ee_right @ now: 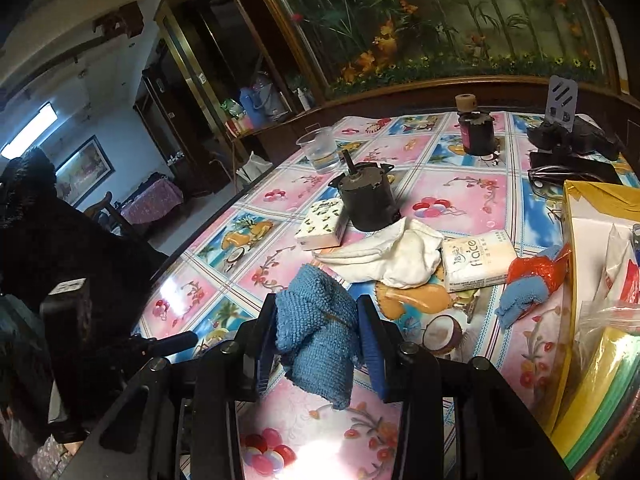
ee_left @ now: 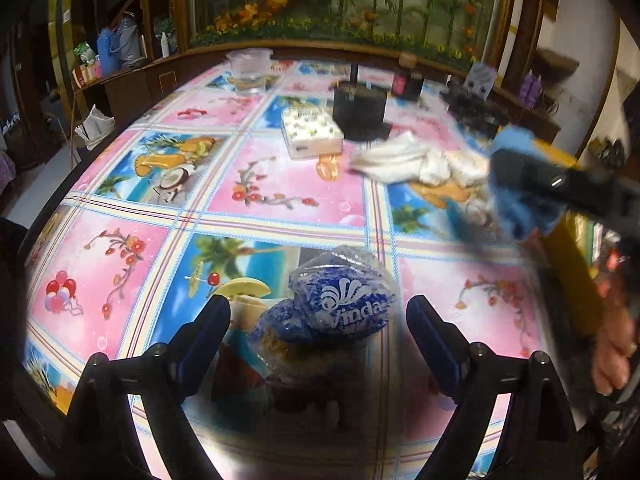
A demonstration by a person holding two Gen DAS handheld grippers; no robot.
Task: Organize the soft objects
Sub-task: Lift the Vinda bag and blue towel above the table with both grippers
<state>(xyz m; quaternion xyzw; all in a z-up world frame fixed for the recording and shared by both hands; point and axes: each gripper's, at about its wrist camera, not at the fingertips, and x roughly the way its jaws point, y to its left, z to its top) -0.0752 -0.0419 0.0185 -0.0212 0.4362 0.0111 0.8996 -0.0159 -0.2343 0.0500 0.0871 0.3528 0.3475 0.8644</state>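
Left claw [ee_left: 318,326] gapes wide, empty, tissue pack [ee_left: 344,296] lying dead ahead between its fingers on tabletop [ee_left: 280,184]; I note right claw [ee_right: 316,344] clamps blue cloth [ee_right: 314,328].

Between the black fingers [ee_right: 368,344] hangs a blue looped cloth [ee_right: 316,332]. Beyond them the tabletop [ee_right: 460,192] shows pink floral and blue tropical squares, a white towel [ee_right: 392,256], and a blue-and-white speckled packet [ee_left: 344,296].
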